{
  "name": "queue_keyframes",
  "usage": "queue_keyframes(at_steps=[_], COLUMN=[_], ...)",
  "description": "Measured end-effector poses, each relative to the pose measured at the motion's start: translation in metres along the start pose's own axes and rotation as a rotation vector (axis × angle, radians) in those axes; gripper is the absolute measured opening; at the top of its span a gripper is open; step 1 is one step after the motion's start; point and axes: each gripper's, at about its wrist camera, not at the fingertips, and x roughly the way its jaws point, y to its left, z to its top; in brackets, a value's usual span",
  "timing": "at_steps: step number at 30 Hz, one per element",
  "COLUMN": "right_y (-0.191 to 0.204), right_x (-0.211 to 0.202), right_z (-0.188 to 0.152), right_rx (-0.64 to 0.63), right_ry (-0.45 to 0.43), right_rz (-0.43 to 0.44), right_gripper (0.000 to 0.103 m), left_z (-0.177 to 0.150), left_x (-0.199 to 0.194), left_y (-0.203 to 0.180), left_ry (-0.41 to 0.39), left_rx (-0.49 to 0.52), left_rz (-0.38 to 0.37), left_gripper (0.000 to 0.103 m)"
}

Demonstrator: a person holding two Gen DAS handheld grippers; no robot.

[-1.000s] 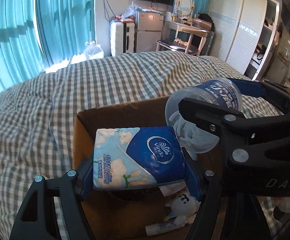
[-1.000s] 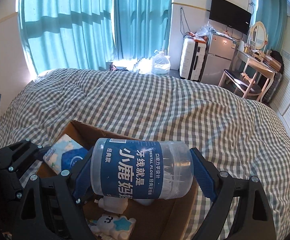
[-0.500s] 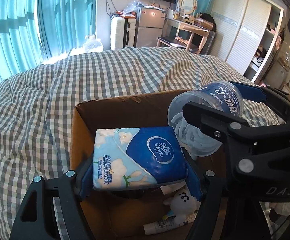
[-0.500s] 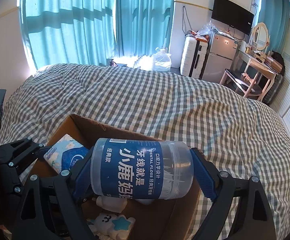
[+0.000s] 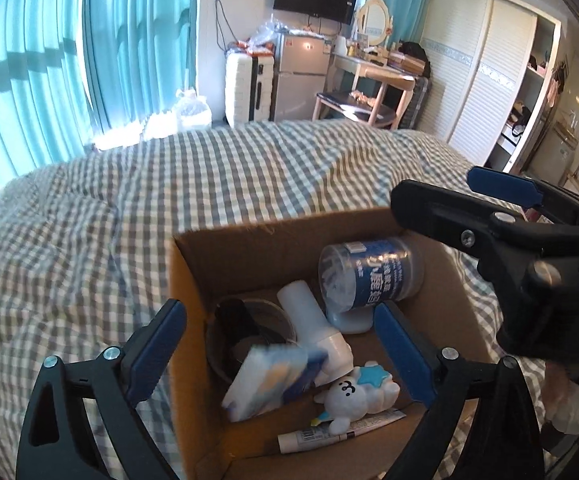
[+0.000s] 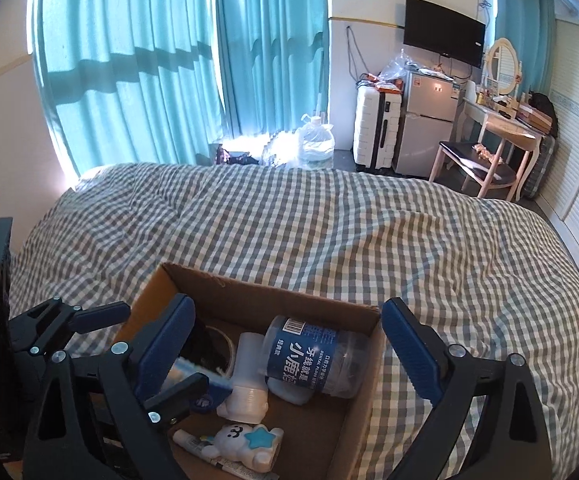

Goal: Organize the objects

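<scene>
Left wrist view: both grippers — left (image 5: 279,338), right (image 6: 287,350) — gape wide, empty, over the box (image 5: 249,248); pack (image 5: 273,380) and jar (image 5: 369,276) inside. Lift straight out — avoid the walls.

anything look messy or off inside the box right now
Nothing looks damaged or spilled, just jumbled. In the cardboard box, the floss jar lies on its side across a white bottle, and the tissue pack sits tilted and motion-blurred against a dark round container. Both grippers are open.
</scene>
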Motion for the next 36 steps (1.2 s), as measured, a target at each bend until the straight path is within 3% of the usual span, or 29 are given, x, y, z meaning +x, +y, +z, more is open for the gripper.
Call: queue_keyframes(at_steps=[10, 21, 29, 36], right_y=[-0.001, 0.004, 0.018, 0.017], right_x=[-0.071, -0.176, -0.257, -0.300], right_z=[0.019, 0.022, 0.009, -0.037], right_rx=[-0.001, -0.018, -0.048, -0.050], right_ry=[-0.109, -0.269, -0.357, -0.404], right_rz=[-0.079, -0.131, -0.165, -0.176], right_gripper=[0.100, 0.100, 0.100, 0.101], left_z=[0.025, 0.021, 0.006, -0.030], left_x=[-0.074, -0.168, -0.248, -0.292], left_y=[-0.019, -0.030, -0.049, -0.071], left_ry=[-0.161, -0.320, -0.432, -0.495], left_rx=[0.028, 0.006, 0.012, 0.027], left_rz=[0.089, 0.165, 0.185, 0.186], left_gripper=[0.103, 0.103, 0.103, 0.103])
